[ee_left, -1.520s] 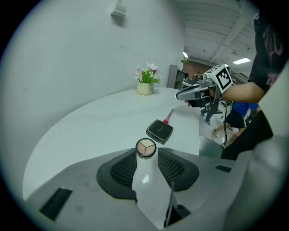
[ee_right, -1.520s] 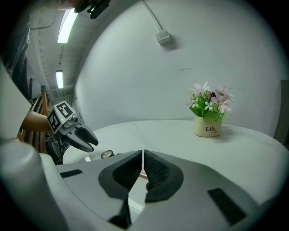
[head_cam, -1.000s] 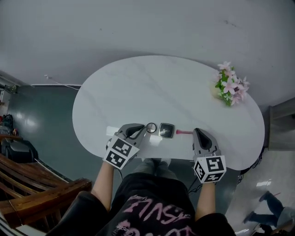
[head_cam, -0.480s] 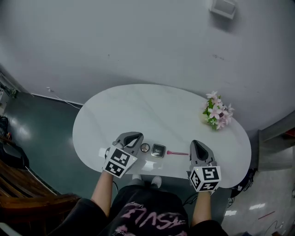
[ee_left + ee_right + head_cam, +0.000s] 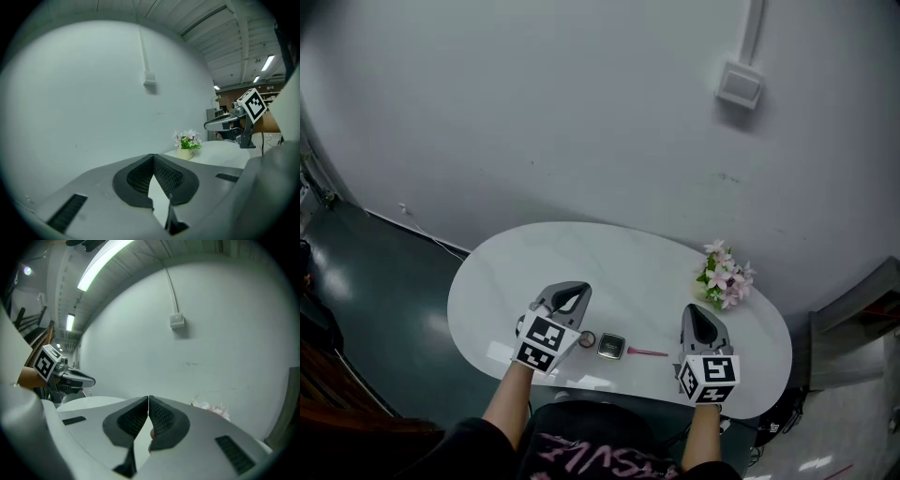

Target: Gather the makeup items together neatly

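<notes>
Three makeup items lie in a row near the front edge of the white oval table: a small round compact, a square black compact and a thin pink stick. My left gripper hovers just left of the round compact, shut, holding nothing. My right gripper hovers right of the pink stick; its jaws are closing the last bit, tips meeting, nothing between them. In the left gripper view the jaws touch; in the right gripper view the right gripper is shut too. Both point at the wall.
A small pot of pink flowers stands at the table's far right, also in the left gripper view as flowers. A white switch box with a conduit is on the grey wall. Dark floor surrounds the table.
The head view has tilted up, showing more wall and the table lower and smaller. Both grippers keep their places on either side of the three items.
</notes>
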